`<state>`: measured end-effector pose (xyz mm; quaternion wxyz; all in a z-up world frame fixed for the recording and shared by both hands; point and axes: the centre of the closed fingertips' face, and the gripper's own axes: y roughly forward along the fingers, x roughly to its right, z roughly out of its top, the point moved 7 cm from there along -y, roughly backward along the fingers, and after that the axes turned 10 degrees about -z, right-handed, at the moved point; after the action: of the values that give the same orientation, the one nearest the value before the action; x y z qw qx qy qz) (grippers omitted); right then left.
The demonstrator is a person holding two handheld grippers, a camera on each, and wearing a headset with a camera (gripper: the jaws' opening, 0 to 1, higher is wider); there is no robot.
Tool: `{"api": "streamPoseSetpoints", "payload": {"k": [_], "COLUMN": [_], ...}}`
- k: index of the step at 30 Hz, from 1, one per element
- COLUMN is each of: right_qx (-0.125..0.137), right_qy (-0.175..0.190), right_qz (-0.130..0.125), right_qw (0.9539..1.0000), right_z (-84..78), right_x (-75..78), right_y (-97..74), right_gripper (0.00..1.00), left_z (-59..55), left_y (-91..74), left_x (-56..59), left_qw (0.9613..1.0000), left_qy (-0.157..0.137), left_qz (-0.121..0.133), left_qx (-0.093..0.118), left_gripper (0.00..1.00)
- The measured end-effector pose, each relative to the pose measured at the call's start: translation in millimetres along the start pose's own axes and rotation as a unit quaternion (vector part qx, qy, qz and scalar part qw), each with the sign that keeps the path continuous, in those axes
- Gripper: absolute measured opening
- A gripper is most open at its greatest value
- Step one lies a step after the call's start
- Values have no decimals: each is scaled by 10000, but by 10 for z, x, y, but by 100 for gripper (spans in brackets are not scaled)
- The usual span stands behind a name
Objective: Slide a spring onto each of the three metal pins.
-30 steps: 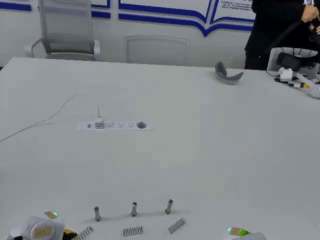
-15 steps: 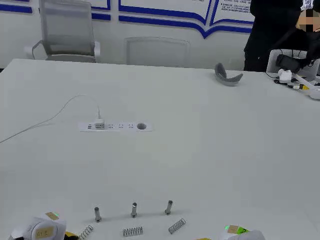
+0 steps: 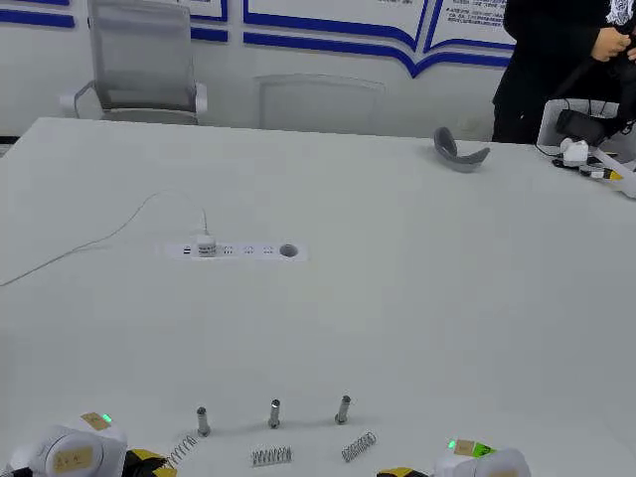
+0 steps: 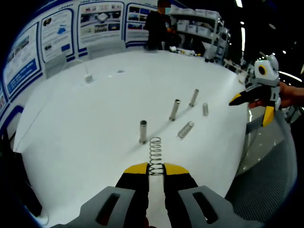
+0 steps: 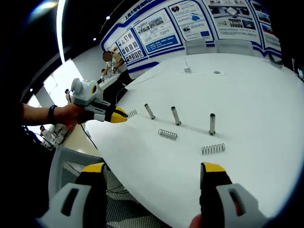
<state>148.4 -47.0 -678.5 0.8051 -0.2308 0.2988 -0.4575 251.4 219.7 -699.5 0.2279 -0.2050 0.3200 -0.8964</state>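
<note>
Left gripper point(image 4: 155, 167) — jaws closed on one end of a spring point(image 4: 155, 148), just short of the nearest pin point(image 4: 143, 131). Right gripper point(image 5: 154, 172) — jaws wide apart at the table point(image 5: 247, 95) edge. Two loose springs point(image 5: 167, 134) lie beside the other pins point(image 5: 175, 115).

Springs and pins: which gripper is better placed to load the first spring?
Left. The left gripper looks closed on the end of the nearest spring, which lies right beside its pin. The right gripper is open and empty, farther back from any spring.
</note>
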Motion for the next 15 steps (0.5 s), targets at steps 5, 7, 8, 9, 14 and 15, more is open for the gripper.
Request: {"api": "streamPoseSetpoints", "payload": {"k": [5, 7, 8, 9, 14, 15], "right_qx": [-21, -25, -27, -26, -17, -25], "right_qy": [-46, -61, -64, -73, -70, -75], "right_qz": [30, 40, 46, 56, 90, 100], "right_qw": [10000, 10000, 10000, 10000, 9999, 9999], "right_z": [20, 29, 33, 42, 55, 54], "right_x": [-15, -15, -16, -21, -29, -31], "right_y": [20, 27, 29, 30, 46, 51], "right_gripper": [82, 82, 82, 82, 82, 82], "left_z": [41, 48, 58, 80, 158, 174], "left_y": [-109, -142, -158, -179, -206, -206], "left_x": [107, 147, 170, 201, 315, 325], "left_qw": [9999, 9998, 9997, 9996, 9986, 9983], "left_qy": [146, 144, 111, 116, 401, 458], "left_qz": [-54, -110, -156, -183, -327, -340], "left_qx": [54, 99, 135, 172, 145, 131], "left_gripper": [11, 11, 11, 11, 11, 11]}}
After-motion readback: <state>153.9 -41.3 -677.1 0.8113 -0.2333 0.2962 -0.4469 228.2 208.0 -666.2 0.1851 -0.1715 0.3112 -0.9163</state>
